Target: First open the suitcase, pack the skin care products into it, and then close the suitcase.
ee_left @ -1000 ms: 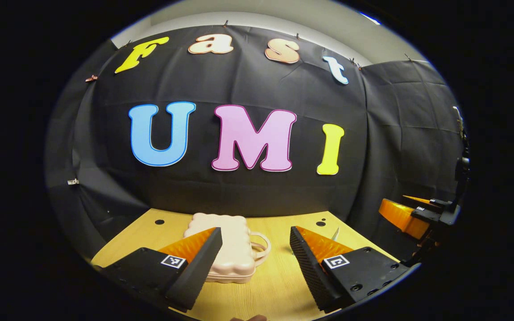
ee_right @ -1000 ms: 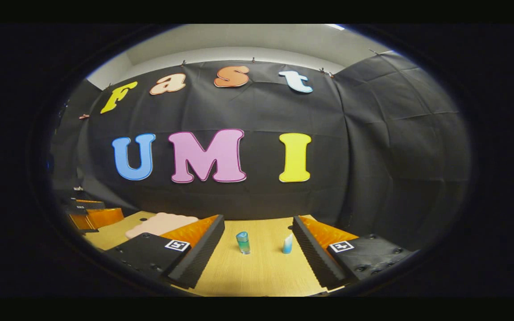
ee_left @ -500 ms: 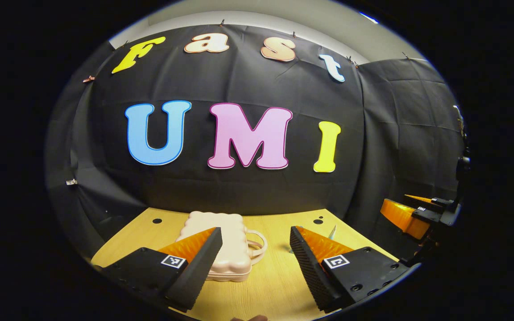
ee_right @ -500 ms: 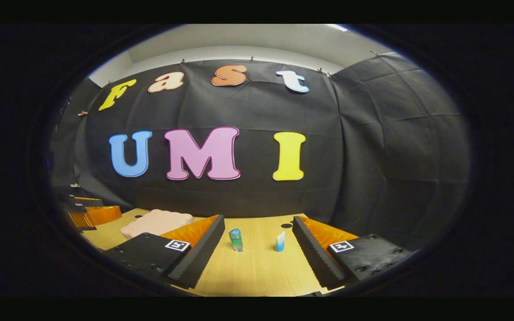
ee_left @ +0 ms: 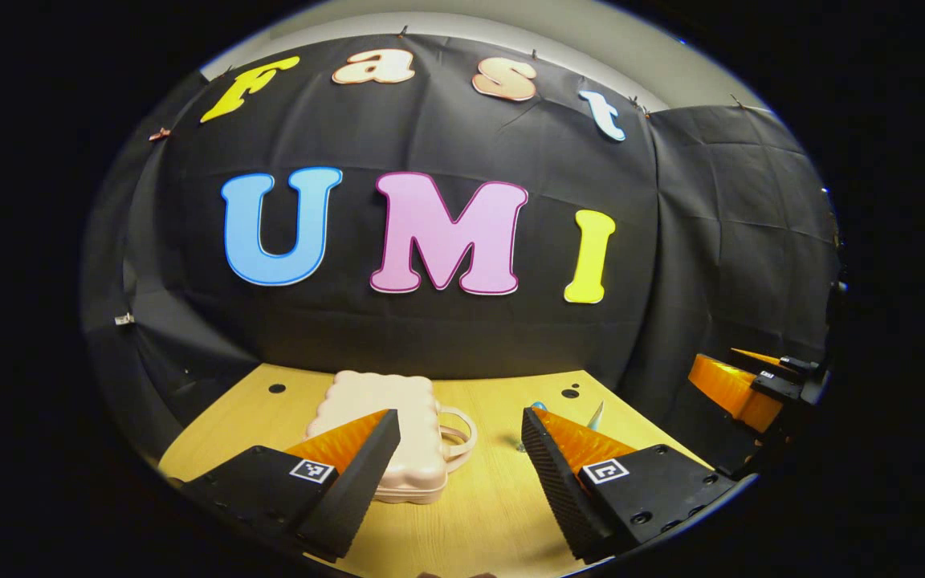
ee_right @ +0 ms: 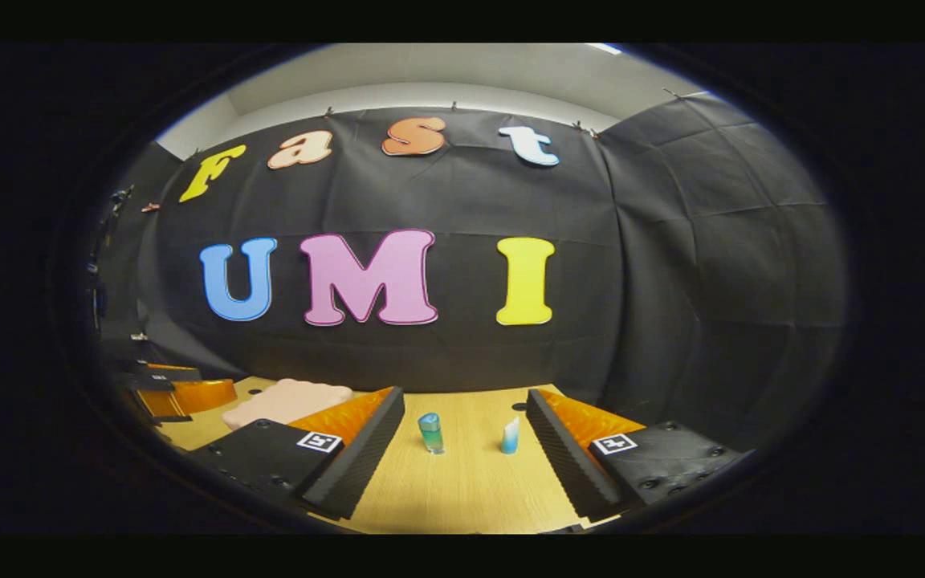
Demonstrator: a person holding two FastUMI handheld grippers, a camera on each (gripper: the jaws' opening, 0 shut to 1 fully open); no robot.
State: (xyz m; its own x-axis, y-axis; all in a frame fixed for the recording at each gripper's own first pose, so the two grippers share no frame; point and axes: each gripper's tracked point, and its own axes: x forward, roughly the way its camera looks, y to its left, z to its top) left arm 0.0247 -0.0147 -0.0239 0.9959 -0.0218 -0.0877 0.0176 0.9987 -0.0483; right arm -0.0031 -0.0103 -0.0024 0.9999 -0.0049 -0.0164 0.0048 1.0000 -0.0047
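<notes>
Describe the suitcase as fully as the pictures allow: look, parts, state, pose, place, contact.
The suitcase is a small pale pink case, apparently hard plastic, with a scalloped, biscuit-like edge and a loop handle on its right side in the left gripper view. It lies flat and closed on the wooden table. Nothing grips it: the left gripper hangs open in front of it. The right gripper view shows it low at the left.

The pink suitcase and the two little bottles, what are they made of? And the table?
The pink suitcase looks like hard molded plastic, matte, with a scalloped edge and a stiff loop handle. The green bottle and the blue tube look like see-through plastic or glass; I cannot tell which. The table looks like light wood or wood-look laminate, with visible grain lines.
</notes>
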